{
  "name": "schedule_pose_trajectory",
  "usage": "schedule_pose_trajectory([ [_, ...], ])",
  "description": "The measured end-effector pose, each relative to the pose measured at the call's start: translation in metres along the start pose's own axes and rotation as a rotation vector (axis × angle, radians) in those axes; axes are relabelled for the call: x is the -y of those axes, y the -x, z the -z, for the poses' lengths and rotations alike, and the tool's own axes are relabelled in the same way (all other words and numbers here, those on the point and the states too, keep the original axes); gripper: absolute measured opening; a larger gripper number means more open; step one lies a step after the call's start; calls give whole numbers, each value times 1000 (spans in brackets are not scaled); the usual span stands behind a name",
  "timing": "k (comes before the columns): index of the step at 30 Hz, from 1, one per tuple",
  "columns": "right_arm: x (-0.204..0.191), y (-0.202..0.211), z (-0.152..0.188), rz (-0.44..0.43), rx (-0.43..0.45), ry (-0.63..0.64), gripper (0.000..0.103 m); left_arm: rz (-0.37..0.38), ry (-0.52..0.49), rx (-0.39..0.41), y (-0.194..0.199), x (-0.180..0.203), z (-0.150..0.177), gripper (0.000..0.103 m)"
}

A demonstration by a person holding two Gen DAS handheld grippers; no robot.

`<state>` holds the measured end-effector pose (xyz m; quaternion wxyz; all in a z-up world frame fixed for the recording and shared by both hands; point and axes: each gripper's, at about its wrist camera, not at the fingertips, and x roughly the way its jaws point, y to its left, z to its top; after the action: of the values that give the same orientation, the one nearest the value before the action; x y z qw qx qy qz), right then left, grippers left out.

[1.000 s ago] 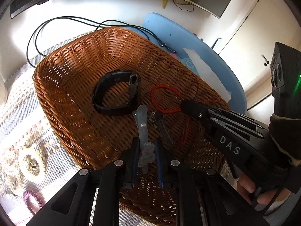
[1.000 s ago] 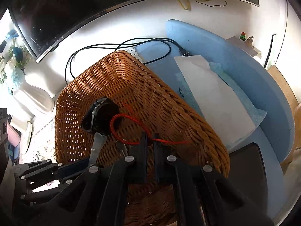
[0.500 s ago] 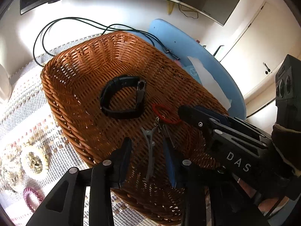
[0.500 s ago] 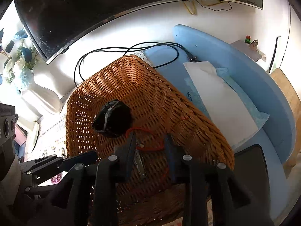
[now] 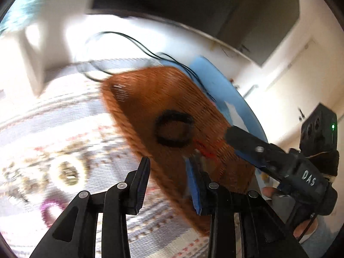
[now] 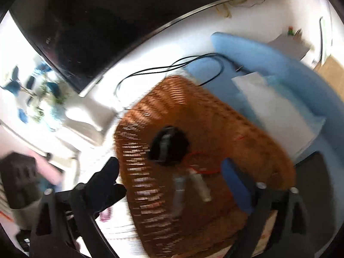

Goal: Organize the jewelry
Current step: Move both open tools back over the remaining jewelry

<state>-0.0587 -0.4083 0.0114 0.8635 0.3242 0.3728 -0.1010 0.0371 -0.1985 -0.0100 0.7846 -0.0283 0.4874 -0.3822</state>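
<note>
Both grippers, left gripper (image 5: 168, 172) and right gripper (image 6: 169, 172), gape empty over one basket (image 5: 137, 99) holding one black band (image 5: 173, 130)

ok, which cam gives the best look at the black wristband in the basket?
Left wrist: the black wristband reads as an open ring on the basket floor. Right wrist shows only a dark, smeared blob, shape unclear.

Basket (image 5: 137, 99) open-topped; right gripper (image 5: 234, 135) overhangs its near-right rim.

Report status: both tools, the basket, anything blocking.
Left tool open, empty. Right tool open, empty. Wicker basket holds black band, red cord, clips. Frames blurred; nothing seen blocking.
</note>
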Motion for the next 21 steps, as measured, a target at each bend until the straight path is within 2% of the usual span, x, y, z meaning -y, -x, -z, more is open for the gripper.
schedule_pose_trajectory([
  [3, -23, -1, 1, -8, 8, 62, 98, -67, 57, 47, 22, -31, 2, 36],
  [8, -72, -10, 14, -107, -42, 176, 98, -187, 211, 111, 54, -97, 13, 36],
  [11, -105, -15, 32, -150, -64, 285, 98, -263, 297, 138, 69, -134, 21, 36],
  [14, -135, -18, 52, -195, -82, 390, 98, -295, 379, 141, 74, -166, 27, 36],
  [16, -154, -24, 69, -238, -98, 464, 98, -306, 403, 134, 71, -181, 27, 36],
  [18, -167, -37, 85, -230, -120, 532, 98, -301, 403, 125, 64, -187, 25, 36],
  [21, -171, -65, 101, -200, -191, 564, 90, -301, 347, 95, 44, -181, 20, 36],
])
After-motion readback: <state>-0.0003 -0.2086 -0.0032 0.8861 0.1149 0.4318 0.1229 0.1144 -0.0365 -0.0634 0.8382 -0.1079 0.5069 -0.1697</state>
